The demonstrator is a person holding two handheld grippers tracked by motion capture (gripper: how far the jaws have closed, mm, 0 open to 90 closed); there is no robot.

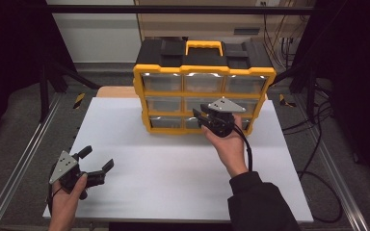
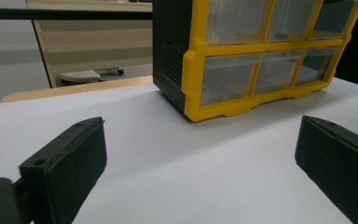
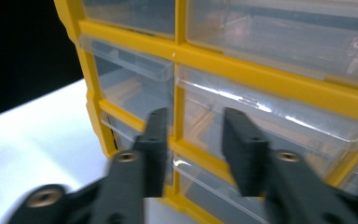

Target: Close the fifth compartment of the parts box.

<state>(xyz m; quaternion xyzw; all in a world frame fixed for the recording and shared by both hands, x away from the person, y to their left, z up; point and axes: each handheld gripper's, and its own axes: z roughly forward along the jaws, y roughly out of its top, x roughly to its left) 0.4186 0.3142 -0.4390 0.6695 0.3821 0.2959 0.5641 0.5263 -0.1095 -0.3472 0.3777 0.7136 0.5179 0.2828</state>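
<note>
Right gripper (image 1: 203, 117), jaws narrowly parted and holding nothing, noses up to the lower drawers of the yellow organizer (image 1: 204, 86) at the table's (image 1: 173, 183) far edge; left gripper (image 1: 98, 161) rests wide open near the front-left corner

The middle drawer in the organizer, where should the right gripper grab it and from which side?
Probably by the clear lip along the top front edge of the middle drawer, coming straight at the front of the organizer. The drawer sits flush in the yellow frame, so only that lip sticks out. The right gripper is already close in front, jaws apart.
</note>
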